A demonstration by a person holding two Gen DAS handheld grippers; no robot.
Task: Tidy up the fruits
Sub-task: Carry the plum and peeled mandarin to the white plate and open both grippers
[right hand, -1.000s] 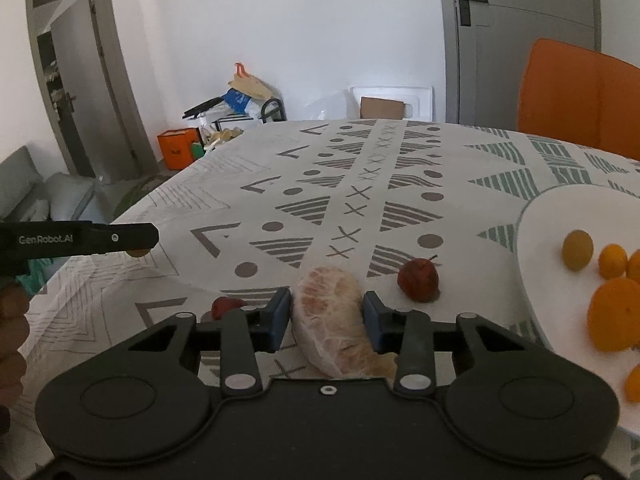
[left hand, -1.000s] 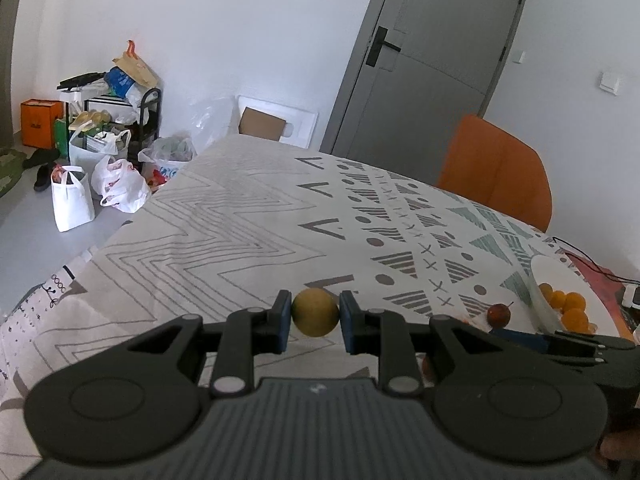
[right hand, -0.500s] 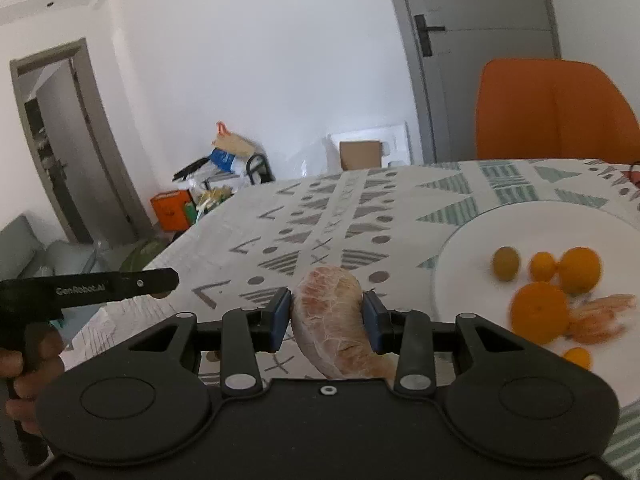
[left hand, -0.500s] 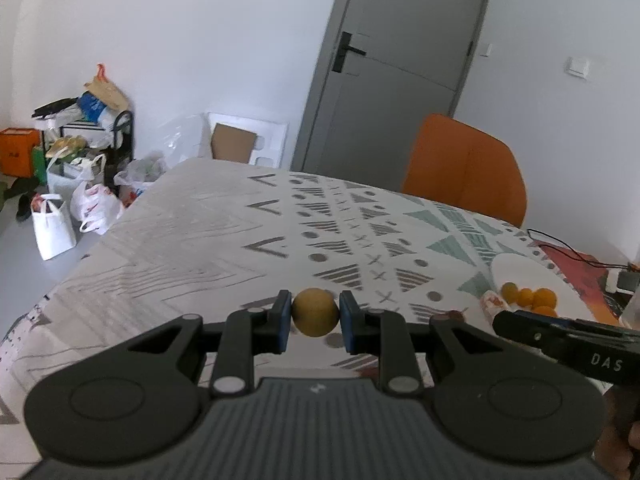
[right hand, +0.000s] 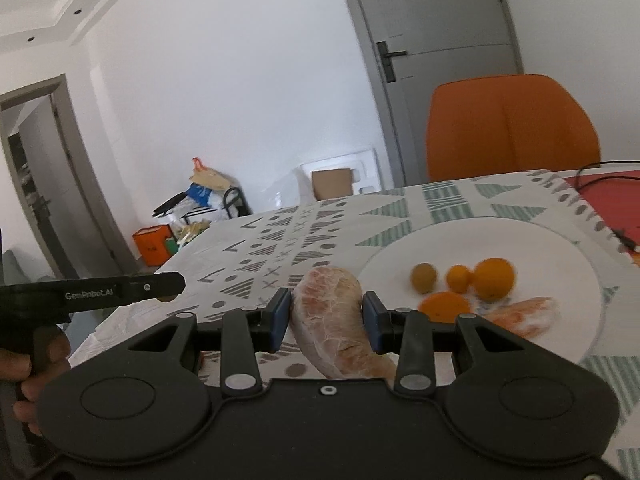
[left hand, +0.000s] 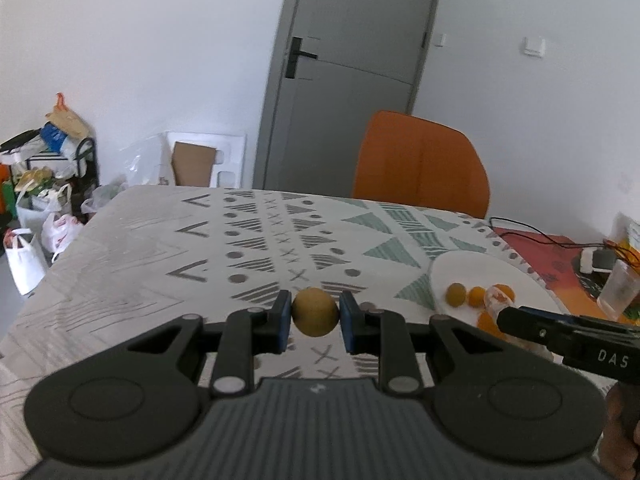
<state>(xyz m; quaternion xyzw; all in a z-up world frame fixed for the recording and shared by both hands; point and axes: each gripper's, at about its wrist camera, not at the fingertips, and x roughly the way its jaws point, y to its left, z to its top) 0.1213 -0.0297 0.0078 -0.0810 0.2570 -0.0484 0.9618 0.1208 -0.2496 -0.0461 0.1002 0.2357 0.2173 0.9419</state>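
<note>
My left gripper (left hand: 314,317) is shut on a small round yellow-brown fruit (left hand: 314,312), held above the patterned tablecloth left of the white plate (left hand: 472,270). My right gripper (right hand: 326,316) is shut on a peeled pomelo segment (right hand: 334,320), held above the table just left of the white plate (right hand: 560,248). The plate holds a green-brown fruit (right hand: 424,278), oranges (right hand: 494,279) and another peeled segment (right hand: 524,314). The right gripper's side shows in the left wrist view (left hand: 568,332); the left gripper's side shows in the right wrist view (right hand: 116,289).
An orange chair (left hand: 420,164) stands at the table's far side by a grey door (left hand: 348,76). A red mat with cables (left hand: 560,256) and a clear cup (left hand: 618,288) sit at the right. Bags and a rack (left hand: 44,184) stand on the floor at left.
Both grippers have lifted and swung right toward the plate with their fruits. The plate now fills more of the right wrist view; the small red fruits on the cloth have dropped out of sight.
</note>
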